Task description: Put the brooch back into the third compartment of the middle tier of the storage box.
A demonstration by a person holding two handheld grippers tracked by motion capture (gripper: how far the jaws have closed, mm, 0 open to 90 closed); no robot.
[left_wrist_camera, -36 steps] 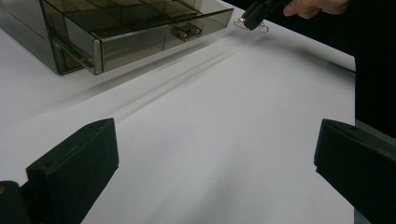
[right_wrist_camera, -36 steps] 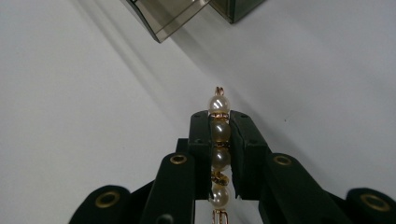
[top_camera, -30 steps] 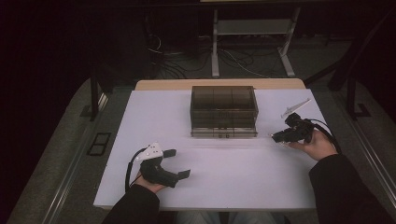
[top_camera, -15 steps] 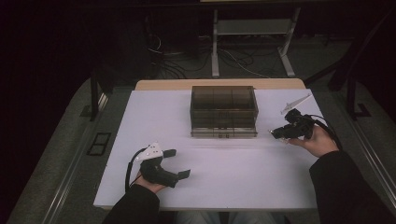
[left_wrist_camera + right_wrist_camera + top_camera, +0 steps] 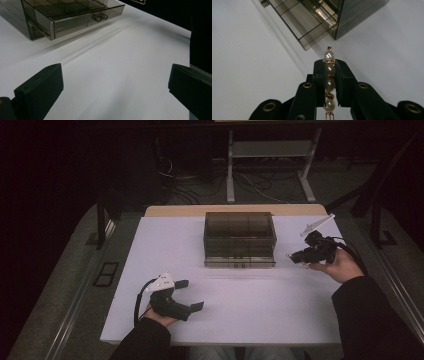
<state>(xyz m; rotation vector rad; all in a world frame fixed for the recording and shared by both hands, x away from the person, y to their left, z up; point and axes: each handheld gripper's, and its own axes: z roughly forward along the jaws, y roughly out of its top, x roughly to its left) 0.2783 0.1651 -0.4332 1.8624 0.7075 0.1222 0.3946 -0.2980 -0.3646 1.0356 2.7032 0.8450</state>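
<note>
nearest, left gripper (image 5: pixel 187 295), jaws spread wide and empty, resting in front of the smoky drawer box (image 5: pixel 240 238). farther, right of that box, right gripper (image 5: pixel 329 72) pinching a pearl clip (image 5: pixel 329 75) lengthwise, likely bound for the open drawer (image 5: pixel 75 18).

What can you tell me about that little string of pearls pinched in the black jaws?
The pearl piece is a short straight row of four round, glossy cream-white beads with small gold-coloured links between them and a gold loop at each end. It looks like pearl and metal, perhaps a hair clip or bracelet piece. The right gripper is shut on it, its jaws pressing the two middle beads from both sides; the top bead pokes out beyond the tips. It is held above the white table, near a corner of the smoky clear drawer box.
</note>
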